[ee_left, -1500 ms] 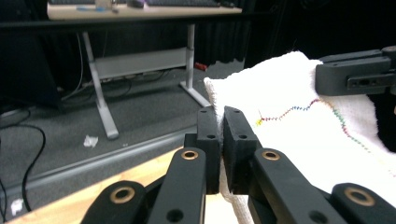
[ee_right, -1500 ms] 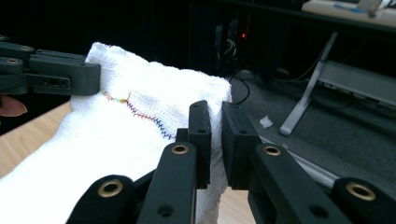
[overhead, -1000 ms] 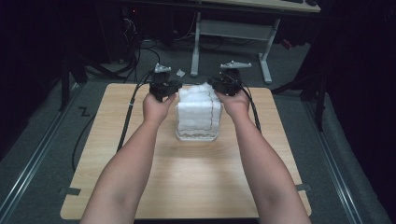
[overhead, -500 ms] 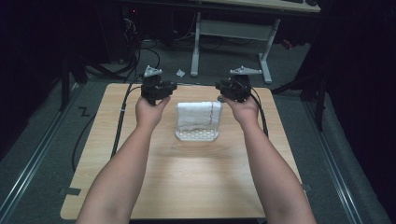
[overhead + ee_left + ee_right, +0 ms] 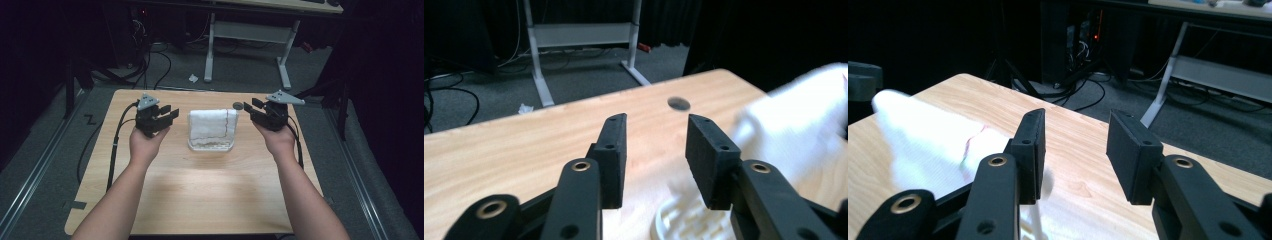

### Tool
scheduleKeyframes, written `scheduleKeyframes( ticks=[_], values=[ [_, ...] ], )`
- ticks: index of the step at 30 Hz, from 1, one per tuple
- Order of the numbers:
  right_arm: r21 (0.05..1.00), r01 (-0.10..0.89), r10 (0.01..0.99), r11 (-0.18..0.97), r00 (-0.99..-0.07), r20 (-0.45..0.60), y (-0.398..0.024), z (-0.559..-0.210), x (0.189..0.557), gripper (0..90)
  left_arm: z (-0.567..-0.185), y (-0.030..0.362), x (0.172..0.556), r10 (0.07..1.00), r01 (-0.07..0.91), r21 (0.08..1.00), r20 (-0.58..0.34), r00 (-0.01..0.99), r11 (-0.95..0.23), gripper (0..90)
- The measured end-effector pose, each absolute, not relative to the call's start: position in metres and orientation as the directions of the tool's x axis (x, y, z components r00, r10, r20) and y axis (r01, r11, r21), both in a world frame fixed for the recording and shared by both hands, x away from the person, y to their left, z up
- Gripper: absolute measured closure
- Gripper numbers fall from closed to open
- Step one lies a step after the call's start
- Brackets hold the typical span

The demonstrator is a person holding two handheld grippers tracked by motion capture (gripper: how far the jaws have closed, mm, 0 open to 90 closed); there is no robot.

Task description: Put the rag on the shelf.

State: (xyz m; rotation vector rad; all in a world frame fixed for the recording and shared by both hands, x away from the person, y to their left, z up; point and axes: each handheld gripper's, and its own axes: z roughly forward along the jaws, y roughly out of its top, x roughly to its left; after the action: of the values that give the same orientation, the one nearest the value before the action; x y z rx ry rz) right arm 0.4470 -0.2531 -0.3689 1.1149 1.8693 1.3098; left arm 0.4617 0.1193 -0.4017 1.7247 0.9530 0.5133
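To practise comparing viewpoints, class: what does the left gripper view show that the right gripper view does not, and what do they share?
Left gripper view alone: a dark round spot on the table and a white ribbed tray rim below the fingers. Right gripper view alone: a thin red line along the towel, plus equipment with an orange light behind. Shared: the white towel, the wooden table, and open black fingers.

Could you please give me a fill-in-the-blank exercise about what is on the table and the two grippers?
1. The white towel lies over a clear ____.
2. Both the left gripper and the right gripper have their jaws ____.
3. The towel sits ____ the two grippers.
4. The small dark disc lies on the ____.

Missing words: container; open; between; table
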Motion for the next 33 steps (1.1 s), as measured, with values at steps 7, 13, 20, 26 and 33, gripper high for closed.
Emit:
scheduleKeyframes(
  ticks=[7,13,20,26,33],
  values=[
    [0.930,0.310,0.872,0.199,-0.488,-0.024,-0.258,-0.380,0.413,59.6,-0.418,0.127,0.422,0.778,0.333,0.927,-0.081,0.623,-0.171,58.7],
    [0.916,0.304,0.876,0.261,-0.474,-0.092,-0.256,-0.404,0.370,54.1,-0.444,0.132,0.380,0.752,0.355,0.916,-0.099,0.652,-0.187,56.4],
    [0.888,0.377,0.866,0.263,-0.497,-0.046,-0.252,-0.451,0.335,45.3,-0.502,0.130,0.320,0.707,0.440,0.863,-0.148,0.691,-0.249,55.6],
    [0.842,0.475,0.890,0.257,-0.455,-0.015,-0.263,-0.514,0.301,43.9,-0.518,0.123,0.316,0.704,0.476,0.825,-0.142,0.696,-0.305,55.4],
    [0.856,0.480,0.914,0.193,-0.405,0.022,-0.279,-0.517,0.310,45.4,-0.520,0.121,0.320,0.701,0.481,0.825,-0.155,0.696,-0.295,54.2]
  ],
)
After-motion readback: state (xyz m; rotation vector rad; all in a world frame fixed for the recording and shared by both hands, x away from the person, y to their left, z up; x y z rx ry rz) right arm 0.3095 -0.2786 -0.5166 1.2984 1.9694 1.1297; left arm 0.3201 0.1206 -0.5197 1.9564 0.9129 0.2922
